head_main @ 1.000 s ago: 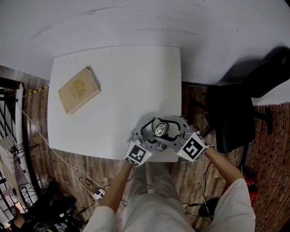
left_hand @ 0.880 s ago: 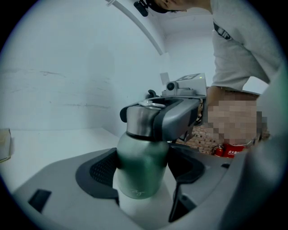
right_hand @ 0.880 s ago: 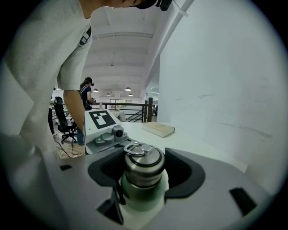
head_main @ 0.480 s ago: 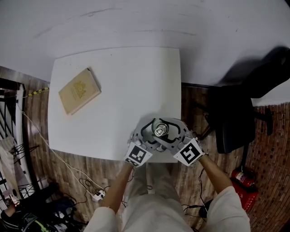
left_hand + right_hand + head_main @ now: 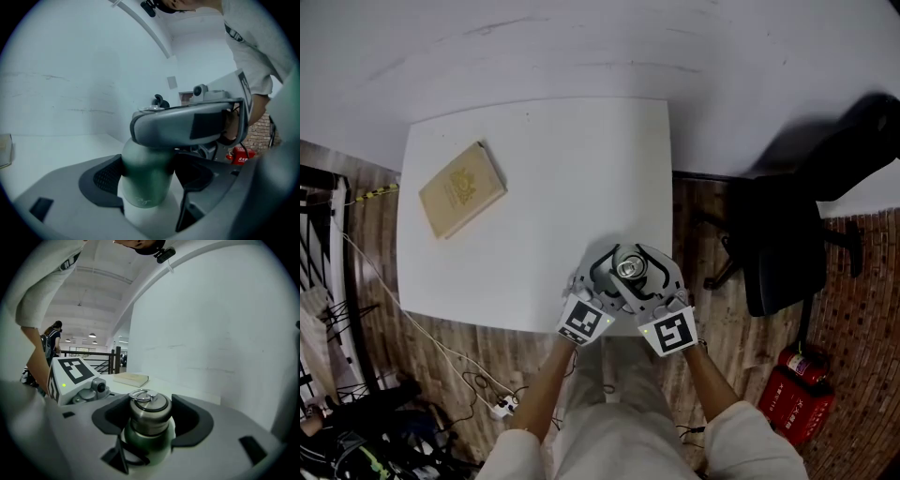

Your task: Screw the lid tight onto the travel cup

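A green travel cup (image 5: 628,269) stands near the front edge of the white table (image 5: 544,159). In the left gripper view its green body (image 5: 144,180) sits between the dark pads, and my left gripper (image 5: 147,176) is shut on it low down. The steel lid (image 5: 149,409) with a small ring on top sits on the cup's neck. My right gripper (image 5: 151,420) is shut on the lid, one pad on each side. From above, the left gripper (image 5: 607,274) reaches in from the lower left and the right gripper (image 5: 643,274) from the lower right, one above the other.
A tan book (image 5: 462,187) lies at the table's far left. A black chair (image 5: 787,253) stands to the right of the table and a red fire extinguisher (image 5: 795,394) is on the wooden floor. Cables trail on the floor at the left.
The right gripper has swung round the cup, its marker cube moving from the right side toward the person's body. The left gripper and the cup have stayed in place.
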Available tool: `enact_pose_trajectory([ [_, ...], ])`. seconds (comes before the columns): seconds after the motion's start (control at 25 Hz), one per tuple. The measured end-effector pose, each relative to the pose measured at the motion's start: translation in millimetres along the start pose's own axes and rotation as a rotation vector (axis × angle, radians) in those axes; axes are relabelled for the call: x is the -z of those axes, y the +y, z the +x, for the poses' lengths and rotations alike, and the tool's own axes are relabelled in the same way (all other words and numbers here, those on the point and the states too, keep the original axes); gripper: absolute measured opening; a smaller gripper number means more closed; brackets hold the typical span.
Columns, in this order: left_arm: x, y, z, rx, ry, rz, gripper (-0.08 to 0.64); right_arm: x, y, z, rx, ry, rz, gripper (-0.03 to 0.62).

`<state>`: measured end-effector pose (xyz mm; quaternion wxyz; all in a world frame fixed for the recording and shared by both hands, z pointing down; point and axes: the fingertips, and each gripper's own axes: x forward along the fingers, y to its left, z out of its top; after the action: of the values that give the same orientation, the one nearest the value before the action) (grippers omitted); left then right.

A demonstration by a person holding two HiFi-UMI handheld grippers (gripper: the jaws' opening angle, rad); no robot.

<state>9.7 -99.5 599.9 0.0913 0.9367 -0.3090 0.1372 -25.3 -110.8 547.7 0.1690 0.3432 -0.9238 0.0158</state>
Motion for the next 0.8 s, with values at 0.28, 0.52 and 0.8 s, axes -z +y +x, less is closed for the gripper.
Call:
enact_pose_trajectory([
  [0.28,0.8,-1.1,-0.6,-0.006,-0.005,-0.001,0.336,-0.3,-4.9,-1.2,0.191,-0.006,0.050,0.261],
  [0.52,0.8,-0.9,-0.4,-0.008,-0.004,-0.001,0.337,-1.9,-6.8,-1.1,0.246,-0.019,0.059,0.261],
  [0.8,0.3,-0.5,-0.7,-0.010,-0.006,0.000,0.337,-11.5,-0.6,-1.9,0.138,-0.126,0.116,0.288],
])
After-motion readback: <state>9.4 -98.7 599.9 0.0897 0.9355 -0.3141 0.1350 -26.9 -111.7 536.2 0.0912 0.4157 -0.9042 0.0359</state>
